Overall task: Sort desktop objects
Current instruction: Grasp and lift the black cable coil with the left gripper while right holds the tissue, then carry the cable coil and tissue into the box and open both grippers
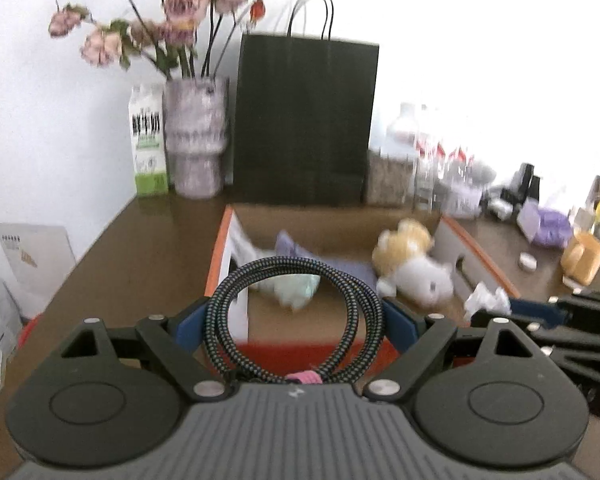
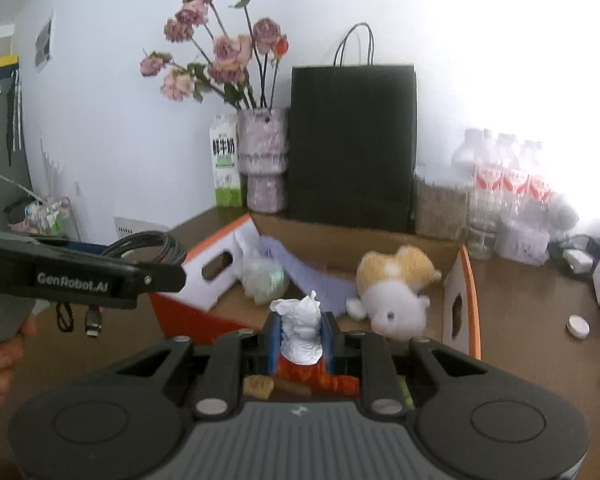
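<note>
From the left wrist view, the left gripper stands wide, its blue pads clasping a coiled braided cable at six o'clock, before the orange-edged cardboard box. At three o'clock, the right gripper pinches narrow on a crumpled white tissue.

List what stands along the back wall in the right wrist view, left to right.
Milk carton → vase of dried roses → black paper bag → jar of grainy filling → water bottles.
</note>
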The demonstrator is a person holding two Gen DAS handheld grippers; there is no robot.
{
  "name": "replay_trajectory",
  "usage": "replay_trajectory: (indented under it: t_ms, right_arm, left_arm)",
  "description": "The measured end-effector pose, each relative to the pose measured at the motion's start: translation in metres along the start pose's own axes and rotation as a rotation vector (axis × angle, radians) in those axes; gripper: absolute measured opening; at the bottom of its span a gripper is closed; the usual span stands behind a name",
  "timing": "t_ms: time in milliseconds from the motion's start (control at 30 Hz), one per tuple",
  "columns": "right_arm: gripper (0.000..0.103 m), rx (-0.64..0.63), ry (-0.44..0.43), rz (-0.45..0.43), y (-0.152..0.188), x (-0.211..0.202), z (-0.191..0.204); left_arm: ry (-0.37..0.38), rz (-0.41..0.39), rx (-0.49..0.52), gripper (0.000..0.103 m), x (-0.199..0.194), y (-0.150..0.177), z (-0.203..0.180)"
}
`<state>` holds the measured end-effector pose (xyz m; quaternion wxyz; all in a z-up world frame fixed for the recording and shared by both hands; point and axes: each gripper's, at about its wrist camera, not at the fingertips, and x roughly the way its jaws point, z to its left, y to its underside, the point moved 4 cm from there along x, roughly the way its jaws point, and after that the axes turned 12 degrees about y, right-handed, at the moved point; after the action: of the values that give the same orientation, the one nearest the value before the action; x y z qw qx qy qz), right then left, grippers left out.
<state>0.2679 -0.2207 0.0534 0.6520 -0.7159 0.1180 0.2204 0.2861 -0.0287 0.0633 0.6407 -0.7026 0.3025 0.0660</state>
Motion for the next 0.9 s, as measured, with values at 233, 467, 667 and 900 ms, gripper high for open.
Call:
replay_trajectory:
  t_ms: [233,467,667,900]
  right_arm:
    - [0.02,0.007,-0.003,-0.02,-0.039,0.028,-0.002]
    - [0.02,-0.027,0.001,0.037,-0.066,0.08,-0.002]
    - [0.02,-0.022,0.0,0.151,-0.074,0.137,-0.003]
    - [0.02,-0.026,-0.026,0.257,-0.064,0.194,-0.002]
  left_arm:
    - [-0.014,-0.044,0.009,0.089,0.027,-0.042,0.0]
    - [-0.063,0.028,0.027,0.089,0.083,-0.066,0.01]
    - [-0.094,0.116,-0.007,0.089,0.131,-0.068,0.027]
    - [-0.088,0.187,-0.047,0.089,0.166,-0.061,0.042]
